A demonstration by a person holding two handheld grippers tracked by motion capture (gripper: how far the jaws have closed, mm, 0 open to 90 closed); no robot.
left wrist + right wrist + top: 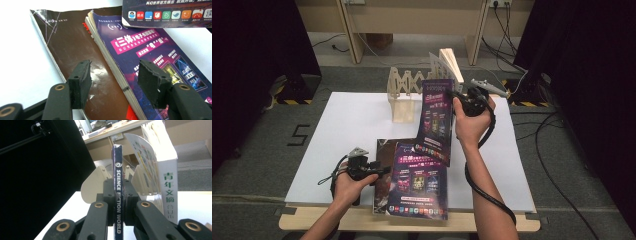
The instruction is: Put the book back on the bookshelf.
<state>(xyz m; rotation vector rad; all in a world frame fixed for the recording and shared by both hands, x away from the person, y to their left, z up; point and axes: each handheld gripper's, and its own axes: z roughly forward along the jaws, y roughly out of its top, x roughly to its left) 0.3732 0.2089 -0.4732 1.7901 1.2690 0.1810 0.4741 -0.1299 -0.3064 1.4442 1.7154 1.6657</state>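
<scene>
My right gripper point(457, 97) is shut on the spine of a purple magazine point(435, 120) and holds it upright above the table, just in front of a wooden folding rack point(404, 92). In the right gripper view the spine point(118, 177) reads "Science Fiction World" and sits clamped between the pads of that gripper point(118, 203). A white book point(166, 175) stands in the rack point(93, 187) to the right. My left gripper point(115, 72) is open, low over two magazines lying on the table: a brown one point(70, 47) and a purple one point(152, 55) on top of it.
The white table board point(347, 130) has bare room at the left and right. The held magazine's lower edge point(170, 13) hangs over the lying stack point(412, 182). Cables run over the floor at the right point(557, 150). Dark curtains flank both sides.
</scene>
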